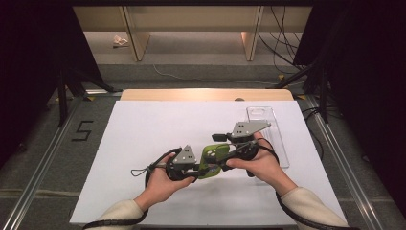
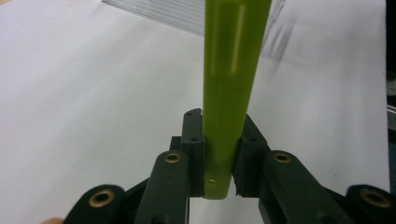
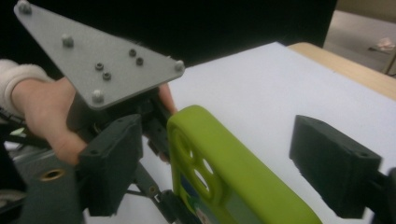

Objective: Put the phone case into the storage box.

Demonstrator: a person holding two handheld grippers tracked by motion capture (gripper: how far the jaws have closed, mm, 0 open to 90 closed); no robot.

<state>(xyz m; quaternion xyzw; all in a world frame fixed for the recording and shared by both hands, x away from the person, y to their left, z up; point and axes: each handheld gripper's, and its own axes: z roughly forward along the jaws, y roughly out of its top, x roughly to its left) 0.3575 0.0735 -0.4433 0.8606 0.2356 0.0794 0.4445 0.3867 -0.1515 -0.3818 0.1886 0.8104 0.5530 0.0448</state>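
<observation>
Green phone case (image 3: 233,172) (lower end cut off) in left tool's (image 2: 219,154) pinch, right tool (image 3: 229,154) agape.

The white table sheet (image 1: 143,143) is bright and evenly lit, with only soft, faint shadows under the hands. All around the sheet the room falls dark, black at both sides. In the left gripper view the green phone case (image 2: 231,88) is blurry, and so is the clear ridged tray (image 2: 159,11) behind it. In the right gripper view the sheet's far corner glows pale against black.
</observation>
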